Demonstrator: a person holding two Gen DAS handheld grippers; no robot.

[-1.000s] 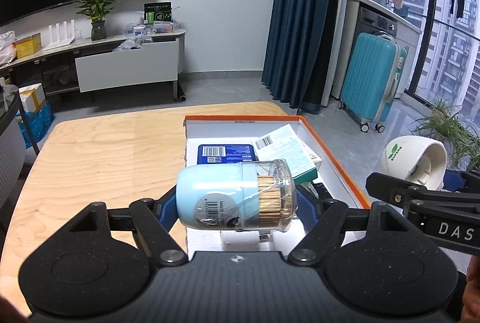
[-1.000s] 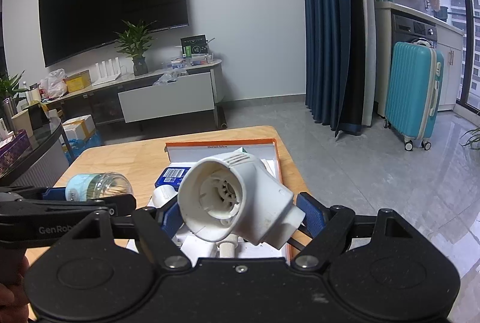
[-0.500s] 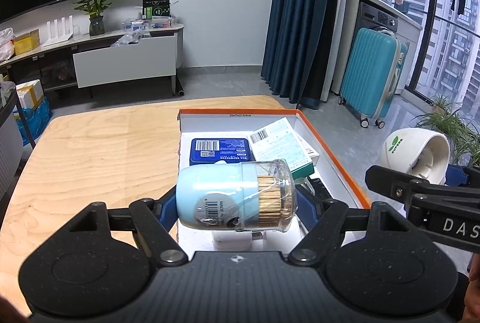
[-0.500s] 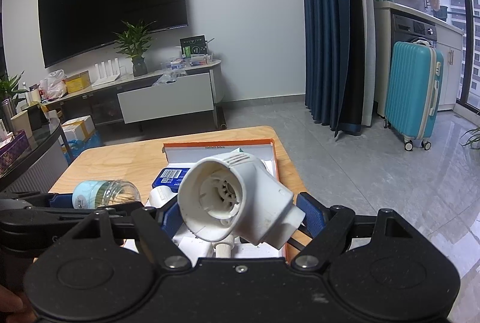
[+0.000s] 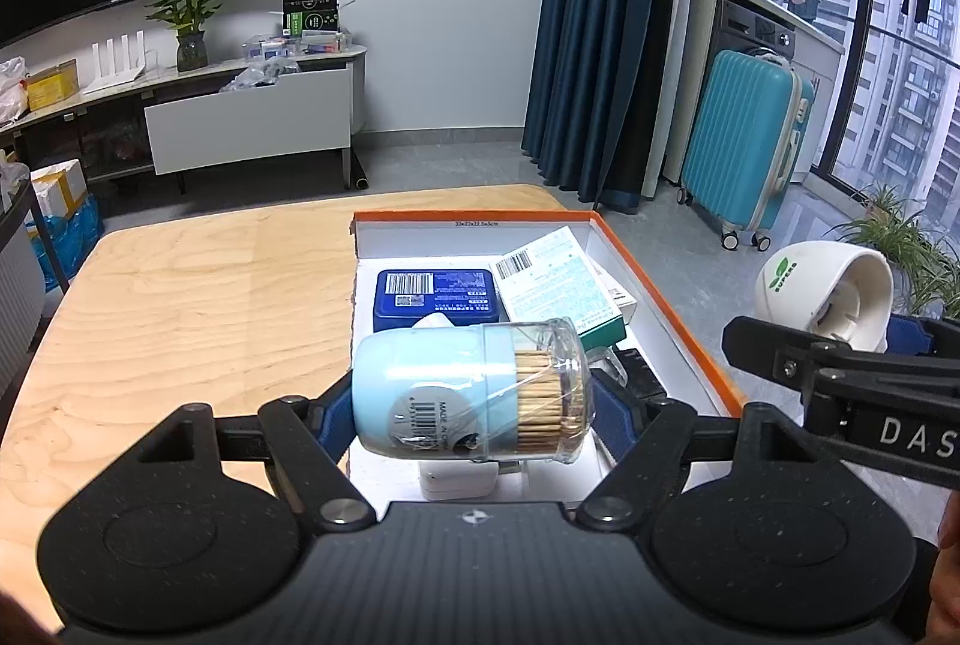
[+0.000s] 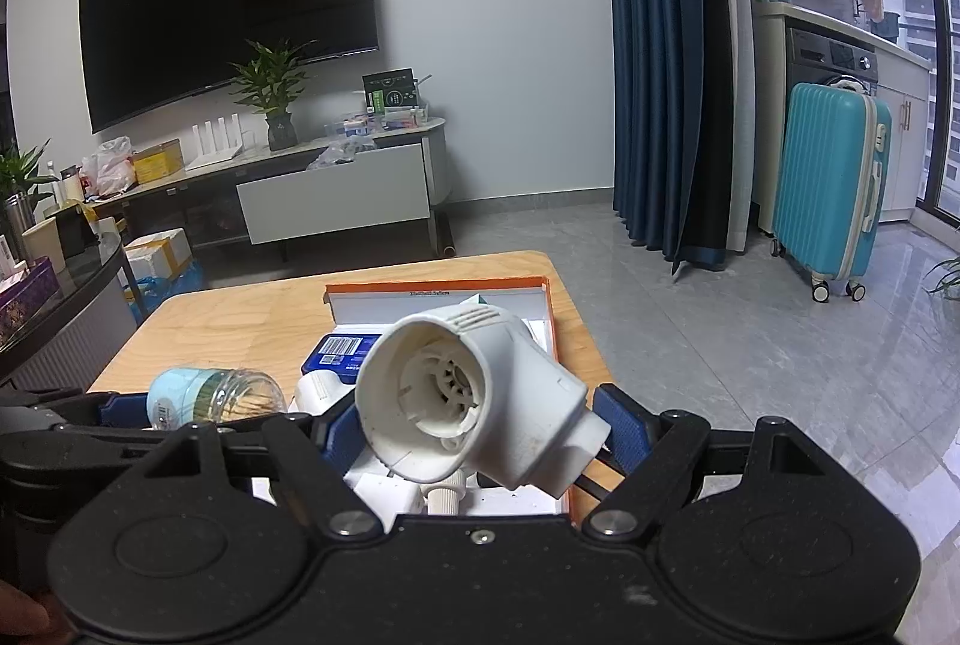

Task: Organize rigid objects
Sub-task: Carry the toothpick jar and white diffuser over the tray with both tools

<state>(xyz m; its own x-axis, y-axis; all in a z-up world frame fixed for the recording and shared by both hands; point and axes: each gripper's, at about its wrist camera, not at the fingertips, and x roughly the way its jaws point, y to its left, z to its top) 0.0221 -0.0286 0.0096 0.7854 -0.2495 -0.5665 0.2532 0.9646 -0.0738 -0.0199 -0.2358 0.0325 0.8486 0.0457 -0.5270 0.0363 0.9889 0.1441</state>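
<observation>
The left gripper [image 5: 474, 408] stays clamped end to end on a toothpick jar [image 5: 471, 393] lying sideways, pale blue cap at nine o'clock, clear end at three. Since a second ago it has drifted slightly toward the open box [image 5: 660, 297], so the box's near end now sits under the jar. The right gripper [image 6: 480, 420] has not budged and remains clamped on a white plastic fitting [image 6: 474, 405], its wide round mouth facing the camera.

In the left view that fitting [image 5: 822, 288] hangs at three o'clock, out past the box's orange right rim. Inside the box, at twelve o'clock from the jar, lie a dark blue tin [image 5: 435, 297] and, beside it toward one o'clock, a tilted pale green carton [image 5: 558, 279]; a white block [image 5: 456, 480] shows just below the jar.

The wooden desk [image 5: 198, 309] is bare from nine to eleven o'clock. The box's right rim runs close to the desk's right edge, with floor beyond.
</observation>
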